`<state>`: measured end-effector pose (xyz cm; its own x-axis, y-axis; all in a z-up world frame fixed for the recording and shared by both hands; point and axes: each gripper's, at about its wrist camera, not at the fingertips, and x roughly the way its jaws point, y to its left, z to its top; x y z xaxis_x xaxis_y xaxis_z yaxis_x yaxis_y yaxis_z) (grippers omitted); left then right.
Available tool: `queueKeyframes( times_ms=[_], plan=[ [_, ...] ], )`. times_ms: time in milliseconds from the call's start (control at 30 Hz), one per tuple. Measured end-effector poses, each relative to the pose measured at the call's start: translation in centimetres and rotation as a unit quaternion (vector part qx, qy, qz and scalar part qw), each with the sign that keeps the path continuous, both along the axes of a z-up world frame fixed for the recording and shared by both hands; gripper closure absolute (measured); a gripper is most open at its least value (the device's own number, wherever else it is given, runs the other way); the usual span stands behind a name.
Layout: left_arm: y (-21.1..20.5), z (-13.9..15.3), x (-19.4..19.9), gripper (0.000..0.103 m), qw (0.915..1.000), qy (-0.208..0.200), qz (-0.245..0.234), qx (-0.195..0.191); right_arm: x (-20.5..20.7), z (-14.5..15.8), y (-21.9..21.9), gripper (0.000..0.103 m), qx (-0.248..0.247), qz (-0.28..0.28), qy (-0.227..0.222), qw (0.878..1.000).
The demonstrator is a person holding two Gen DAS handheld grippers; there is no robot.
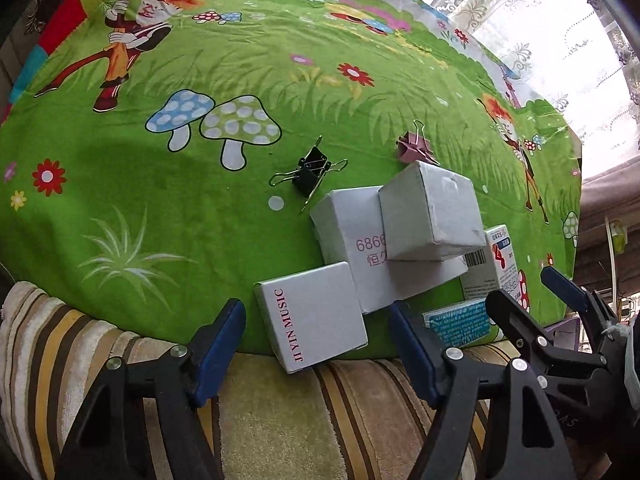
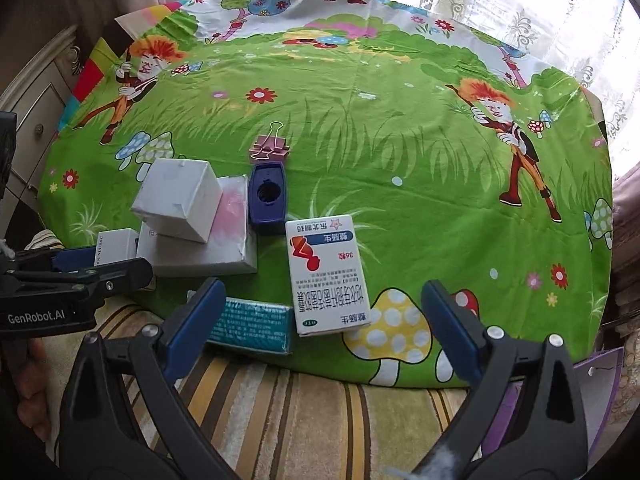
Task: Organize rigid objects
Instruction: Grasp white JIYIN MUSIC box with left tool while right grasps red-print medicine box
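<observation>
A small white box marked JI YIN MUSIC lies at the cloth's near edge between the fingers of my left gripper. The pads stand a little off its sides, so the gripper is open. Behind the box a white cube box rests on a flat white box. My right gripper is open around the near end of a white medicine box without touching it. A teal box lies by its left finger. The left gripper shows at the left edge of the right wrist view.
A black binder clip and a pink binder clip lie behind the boxes. A dark blue container stands beside the flat box. A green cartoon cloth covers the table, with a striped cushion along its front.
</observation>
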<state>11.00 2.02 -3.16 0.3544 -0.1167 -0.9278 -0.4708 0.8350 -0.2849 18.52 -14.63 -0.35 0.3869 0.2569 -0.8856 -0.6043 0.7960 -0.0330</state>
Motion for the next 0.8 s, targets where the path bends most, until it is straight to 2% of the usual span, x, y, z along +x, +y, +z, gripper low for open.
queueKeyframes(
  times_ms=[167, 300, 400, 433, 467, 600, 800],
  plan=[
    [-0.1, -0.5, -0.3, 0.050, 1.0000, 0.002, 0.003, 0.008, 0.6, -0.8, 0.9, 0.006, -0.021, 0.009, -0.002, 1.000],
    [-0.1, -0.3, -0.7, 0.051, 0.9999, -0.008, 0.005, 0.010, 1.1, -2.3, 1.3, 0.017, -0.042, 0.007, 0.017, 0.999],
    [-0.1, -0.1, -1.0, 0.053, 0.9998, -0.014, 0.008, 0.013, 1.3, -2.8, 1.2, 0.034, -0.041, 0.007, 0.028, 0.999],
    [-0.1, -0.1, -1.1, 0.054, 0.9997, -0.017, 0.010, 0.014, 1.4, -2.9, 1.1, 0.049, -0.038, 0.005, 0.031, 0.999],
    [-0.1, 0.0, -1.3, 0.054, 0.9996, -0.019, 0.012, 0.015, 1.4, -2.9, 0.9, 0.058, -0.035, 0.002, 0.034, 0.999],
    [0.0, 0.4, -1.7, 0.056, 0.9992, -0.031, 0.018, 0.019, 1.6, -2.8, -0.1, 0.058, -0.006, -0.011, 0.041, 0.999],
    [-0.2, 1.8, -2.6, 0.060, 0.9970, -0.061, 0.031, 0.036, 0.6, -1.2, -1.9, 0.058, 0.032, -0.029, 0.011, 0.999]
  ],
)
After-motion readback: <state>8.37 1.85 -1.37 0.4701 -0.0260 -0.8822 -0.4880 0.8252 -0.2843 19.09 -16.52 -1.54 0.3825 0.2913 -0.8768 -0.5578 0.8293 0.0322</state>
